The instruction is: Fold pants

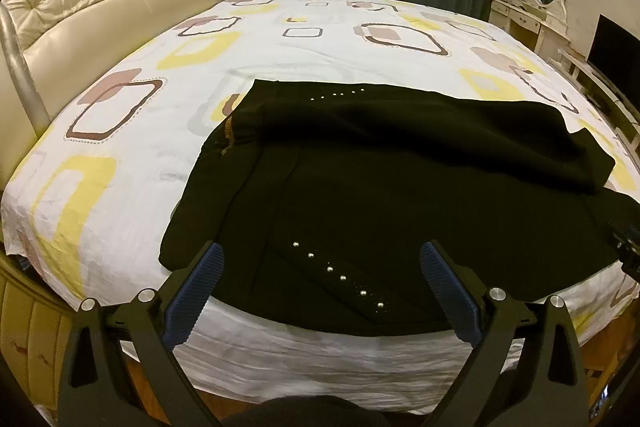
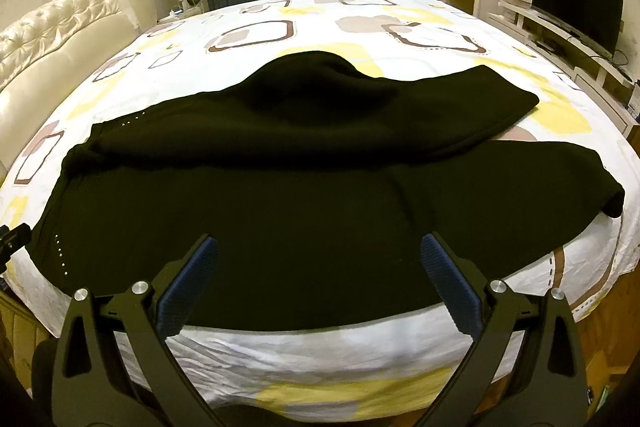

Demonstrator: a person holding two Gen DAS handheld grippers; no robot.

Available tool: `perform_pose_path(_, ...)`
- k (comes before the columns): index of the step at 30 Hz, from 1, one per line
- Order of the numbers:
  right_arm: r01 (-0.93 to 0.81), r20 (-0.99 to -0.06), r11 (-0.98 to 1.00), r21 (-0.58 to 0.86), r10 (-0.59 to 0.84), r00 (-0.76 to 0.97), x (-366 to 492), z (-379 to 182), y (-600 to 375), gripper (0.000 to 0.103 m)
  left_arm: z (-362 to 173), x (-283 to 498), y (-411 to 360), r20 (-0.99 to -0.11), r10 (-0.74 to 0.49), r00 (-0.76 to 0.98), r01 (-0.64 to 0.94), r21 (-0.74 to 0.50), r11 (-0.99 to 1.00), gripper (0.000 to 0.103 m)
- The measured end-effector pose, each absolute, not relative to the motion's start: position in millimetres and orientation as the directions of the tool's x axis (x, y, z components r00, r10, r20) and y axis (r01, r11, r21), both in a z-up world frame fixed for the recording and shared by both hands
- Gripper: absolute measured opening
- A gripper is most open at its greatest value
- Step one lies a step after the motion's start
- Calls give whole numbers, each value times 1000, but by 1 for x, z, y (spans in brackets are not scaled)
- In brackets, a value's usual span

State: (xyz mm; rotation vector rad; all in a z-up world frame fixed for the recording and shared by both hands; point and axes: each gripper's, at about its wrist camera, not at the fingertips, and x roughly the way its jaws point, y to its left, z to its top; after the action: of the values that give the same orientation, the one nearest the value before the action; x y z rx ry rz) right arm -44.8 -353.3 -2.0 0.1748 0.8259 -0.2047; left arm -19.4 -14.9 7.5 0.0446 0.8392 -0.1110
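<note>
Swallowing all detail, black pants

Matt black cloth pants

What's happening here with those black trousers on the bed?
A person is holding a pair of tongs in each hand, about to fold the black pants spread on the patterned bedsheet. The left tongs and the right tongs both hang open over the near edge of the pants, gripping nothing. The two legs lie side by side towards the right, the far one bunched up.
</note>
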Motion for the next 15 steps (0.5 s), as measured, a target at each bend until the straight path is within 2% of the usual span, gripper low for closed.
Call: perform_pose_path(15, 249, -744, 966, 75, -111, 658, -44, -4, -352, 101, 8, -19, -17, -743, -75, 665, 114, 2, 993, 98)
